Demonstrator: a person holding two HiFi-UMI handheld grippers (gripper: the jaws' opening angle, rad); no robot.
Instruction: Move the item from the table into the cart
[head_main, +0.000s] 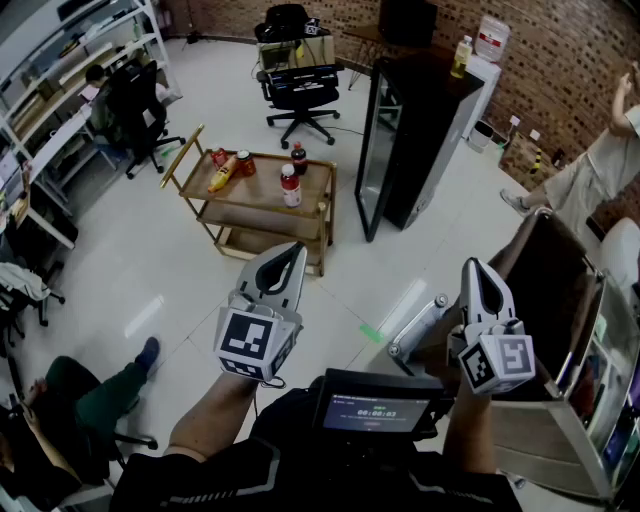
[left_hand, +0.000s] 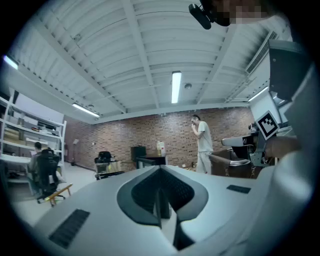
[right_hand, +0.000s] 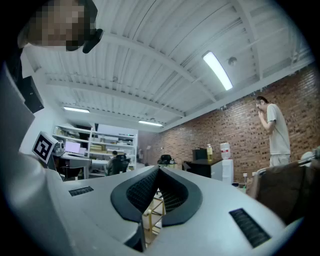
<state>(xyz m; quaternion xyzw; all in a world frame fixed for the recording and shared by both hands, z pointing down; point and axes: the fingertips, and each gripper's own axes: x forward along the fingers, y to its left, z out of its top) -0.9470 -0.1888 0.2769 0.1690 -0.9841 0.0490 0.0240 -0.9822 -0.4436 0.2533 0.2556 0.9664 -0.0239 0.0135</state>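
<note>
Both tongs are clenched on nothing: left gripper, right gripper. The red-labelled bottle stands upright on the wooden table, far ahead and well apart. The left gripper is judged nearer. The cart is near right.

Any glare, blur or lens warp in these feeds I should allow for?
Head view: sharp, evenly lit, glare streaks on the floor. Left gripper view: strong fisheye, dark corners, left tongs soft up close. Right gripper view: same warp, ceiling light blown out.
</note>
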